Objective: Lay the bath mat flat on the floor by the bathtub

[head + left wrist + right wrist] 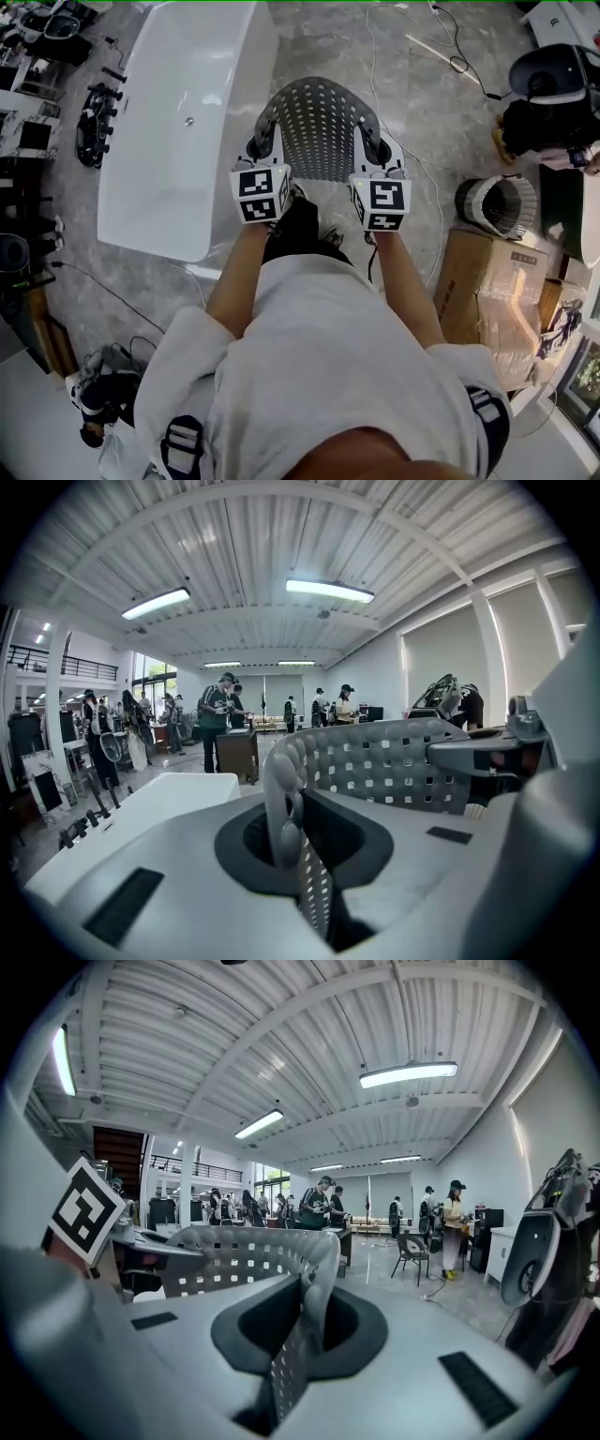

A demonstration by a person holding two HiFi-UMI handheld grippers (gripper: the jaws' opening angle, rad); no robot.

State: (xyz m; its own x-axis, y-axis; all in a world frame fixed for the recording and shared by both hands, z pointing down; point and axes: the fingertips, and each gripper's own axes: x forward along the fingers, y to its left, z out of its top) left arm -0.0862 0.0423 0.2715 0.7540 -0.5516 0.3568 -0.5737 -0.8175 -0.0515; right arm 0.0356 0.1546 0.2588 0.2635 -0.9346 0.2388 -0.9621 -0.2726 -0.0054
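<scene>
Creasing threatens if left gripper [263, 146] and right gripper [378, 146], each clamped on a corner of mat [323, 127], lower unevenly onto floor [427, 112], tub [183, 112] at 9 o'clock.

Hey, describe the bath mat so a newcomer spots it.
Start at the long white bathtub. Just right of it, the left gripper and right gripper hold the bath mat. It is the only grey sheet punched with small holes.
</scene>
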